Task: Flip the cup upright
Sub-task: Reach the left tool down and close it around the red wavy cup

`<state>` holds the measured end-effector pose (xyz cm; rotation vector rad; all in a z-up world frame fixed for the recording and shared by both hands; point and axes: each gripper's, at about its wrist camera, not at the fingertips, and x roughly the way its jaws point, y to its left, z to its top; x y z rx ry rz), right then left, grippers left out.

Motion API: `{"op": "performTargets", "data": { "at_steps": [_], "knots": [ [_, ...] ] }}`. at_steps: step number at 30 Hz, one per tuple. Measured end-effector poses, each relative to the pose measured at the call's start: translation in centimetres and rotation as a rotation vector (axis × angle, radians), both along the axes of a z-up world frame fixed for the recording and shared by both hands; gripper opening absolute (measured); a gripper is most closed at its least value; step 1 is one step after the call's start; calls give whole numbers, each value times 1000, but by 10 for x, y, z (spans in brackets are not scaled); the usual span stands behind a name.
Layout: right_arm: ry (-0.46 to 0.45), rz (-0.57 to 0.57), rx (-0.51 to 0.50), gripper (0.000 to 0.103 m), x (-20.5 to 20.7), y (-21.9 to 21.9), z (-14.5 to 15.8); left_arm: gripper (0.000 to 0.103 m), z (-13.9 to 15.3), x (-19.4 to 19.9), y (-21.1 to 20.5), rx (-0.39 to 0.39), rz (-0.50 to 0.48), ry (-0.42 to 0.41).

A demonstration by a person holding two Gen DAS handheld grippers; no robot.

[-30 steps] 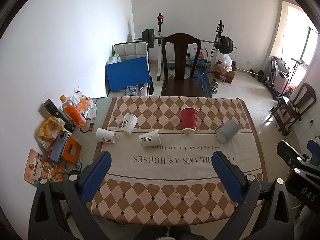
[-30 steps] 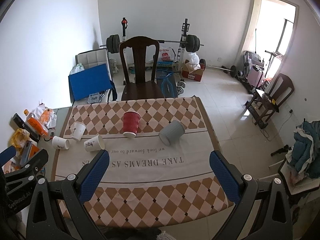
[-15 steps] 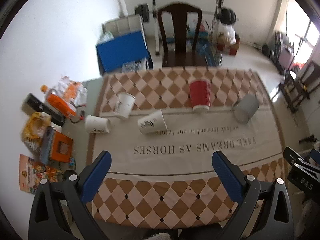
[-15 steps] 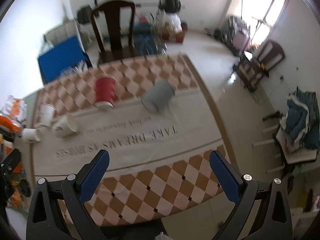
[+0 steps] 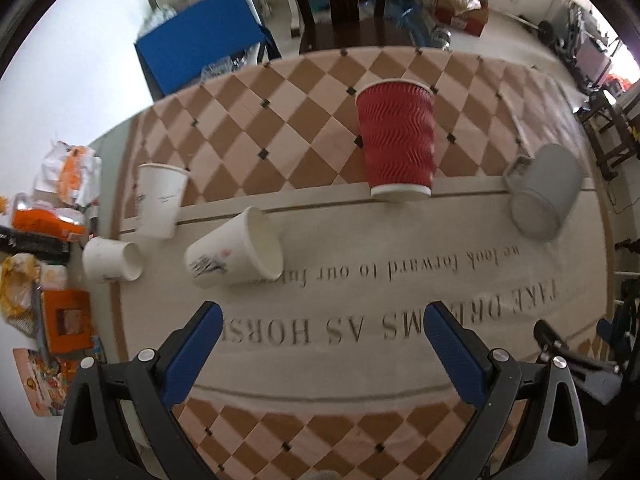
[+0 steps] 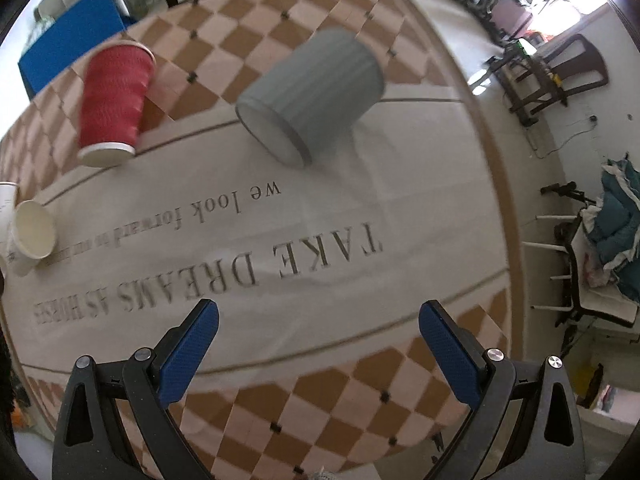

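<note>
A white paper cup [image 5: 236, 252] lies on its side on the tablecloth, mouth toward the right, just ahead of my open left gripper [image 5: 322, 320]; it also shows at the left edge of the right wrist view [image 6: 32, 236]. A grey cup [image 6: 312, 96] lies on its side ahead of my open right gripper [image 6: 318, 318]; it shows in the left wrist view [image 5: 544, 196]. A red ribbed cup [image 5: 398, 140] stands upside down; it shows in the right wrist view [image 6: 114, 100]. Two more white cups sit at the left, one upside down [image 5: 160, 200] and one on its side [image 5: 110, 260].
The checked tablecloth [image 5: 360, 436] covers the table. Orange packets and boxes [image 5: 60, 312] clutter the table's left edge. A dark wooden chair [image 5: 340, 4] stands behind the table. A blue board [image 5: 200, 36] leans at the back left. Chairs and clothes [image 6: 616, 224] stand on the right.
Both grippers have come down and forward toward the table, so the cups look much larger. The left has closed on the fallen white cup, the right on the grey cup. No cup has moved.
</note>
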<state>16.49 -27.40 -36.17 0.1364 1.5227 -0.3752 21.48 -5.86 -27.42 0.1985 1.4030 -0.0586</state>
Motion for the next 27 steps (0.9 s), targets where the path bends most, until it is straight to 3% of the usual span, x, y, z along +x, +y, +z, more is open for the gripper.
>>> {"op": "performTargets", "data": {
  "at_steps": [9, 10, 13, 23, 27],
  "knots": [
    [88, 45, 21, 101, 41, -11, -47, 102, -32, 70, -30, -47, -7, 36],
    [95, 46, 28, 101, 44, -12, -50, 94, -33, 77, -34, -58, -14, 36],
    [106, 46, 34, 101, 52, -16, -56, 87, -36, 91, -47, -72, -38, 34],
    [127, 59, 60, 101, 63, -21, -69, 85, -61, 125, -78, -78, -70, 73],
    [130, 58, 60, 101, 63, -21, -71, 76, -73, 133, -83, -63, -86, 89]
  ]
}}
